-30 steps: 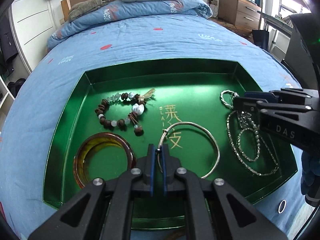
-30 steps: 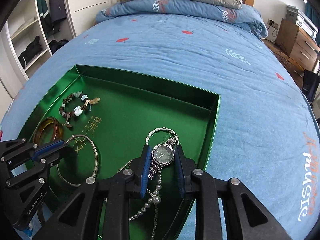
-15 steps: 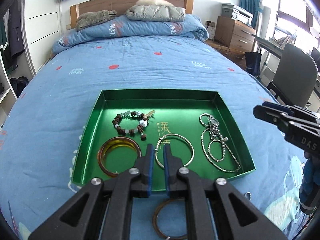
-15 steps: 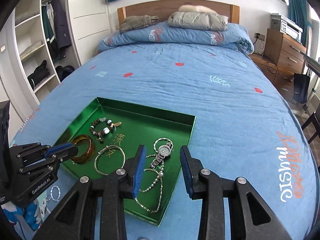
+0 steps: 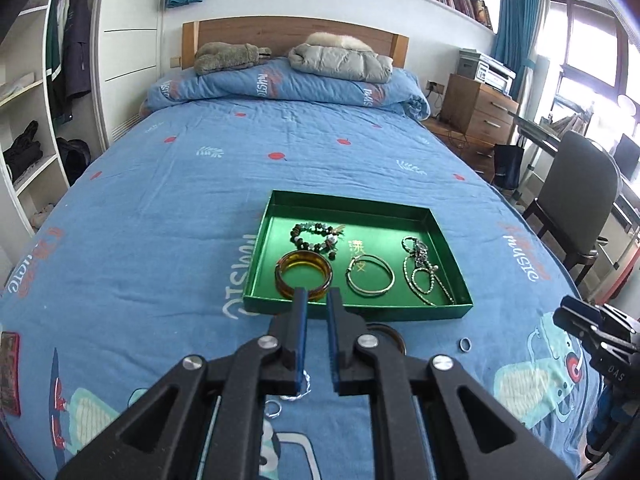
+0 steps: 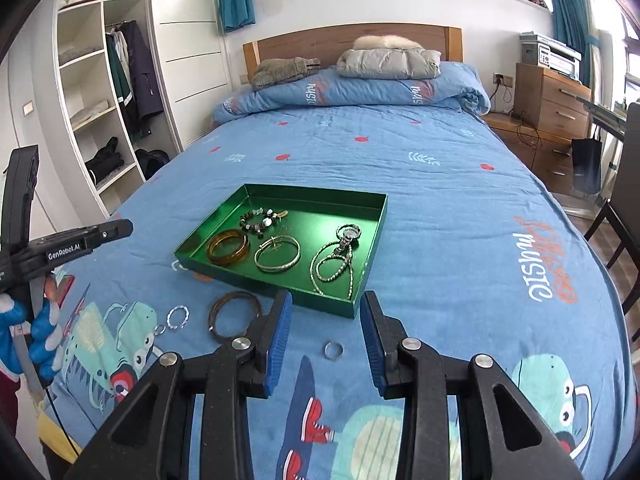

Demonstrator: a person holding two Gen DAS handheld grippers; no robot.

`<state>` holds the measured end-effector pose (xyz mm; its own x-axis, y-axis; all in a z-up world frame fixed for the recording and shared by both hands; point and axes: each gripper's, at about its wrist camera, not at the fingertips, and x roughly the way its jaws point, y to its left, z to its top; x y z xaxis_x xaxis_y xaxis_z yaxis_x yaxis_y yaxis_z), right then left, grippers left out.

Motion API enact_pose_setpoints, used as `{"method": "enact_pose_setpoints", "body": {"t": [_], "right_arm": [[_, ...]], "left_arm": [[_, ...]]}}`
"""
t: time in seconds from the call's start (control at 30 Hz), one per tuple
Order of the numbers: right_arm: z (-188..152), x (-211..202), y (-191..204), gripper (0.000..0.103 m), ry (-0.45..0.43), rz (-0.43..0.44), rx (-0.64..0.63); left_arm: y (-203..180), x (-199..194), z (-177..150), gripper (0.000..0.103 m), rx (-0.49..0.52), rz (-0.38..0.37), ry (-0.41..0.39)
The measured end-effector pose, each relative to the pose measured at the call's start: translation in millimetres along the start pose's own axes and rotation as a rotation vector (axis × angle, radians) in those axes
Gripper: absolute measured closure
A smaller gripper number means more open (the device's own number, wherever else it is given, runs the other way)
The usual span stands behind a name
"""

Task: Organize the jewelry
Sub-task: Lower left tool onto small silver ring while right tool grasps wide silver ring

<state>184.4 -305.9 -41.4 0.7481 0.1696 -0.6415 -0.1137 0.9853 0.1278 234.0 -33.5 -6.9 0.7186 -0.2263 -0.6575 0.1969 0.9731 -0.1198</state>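
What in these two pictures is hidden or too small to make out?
- Left wrist view: dark bangle on the bedspread, mostly behind the left gripper.
- Same view: thin chain, partly behind the fingers.
- Right wrist view: watch dial too small to read.

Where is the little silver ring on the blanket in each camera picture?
Left wrist view: the silver ring lies low on the right, on the blue bedspread, just past the near right corner of the green tray.
Right wrist view: the ring lies low in the middle, between the right gripper's open fingers, in front of the tray.
Shared landmark: the tray's near right corner.
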Motion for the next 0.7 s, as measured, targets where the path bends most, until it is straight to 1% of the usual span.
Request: {"method": "enact_pose_setpoints", "body": {"t": [0.2, 0.37, 0.57, 0.7], "right_arm": [[-26.2, -39.7, 6.8, 0.068, -0.019, -0.002, 0.012], [-42.6, -65.3, 12.5, 0.068, -0.041, 0.002, 0.021], [-61.4, -79.7, 17.2, 0.068, -0.059, 0.018, 0.041], [-73.0, -78.6, 20.6, 0.068, -0.055, 0.026, 0.05]], "left_arm": [[32.3, -42.6, -19.9, 0.093, -0.064, 0.038, -0.012], [47.9, -67.7, -40.1, 0.093, -0.06, 0.065, -0.013], [45.8, -85.8, -68.4, 0.093, -0.032, 0.075, -0.013], [40.3, -82.1, -84.7, 0.093, -0.02, 0.077, 0.001]]}}
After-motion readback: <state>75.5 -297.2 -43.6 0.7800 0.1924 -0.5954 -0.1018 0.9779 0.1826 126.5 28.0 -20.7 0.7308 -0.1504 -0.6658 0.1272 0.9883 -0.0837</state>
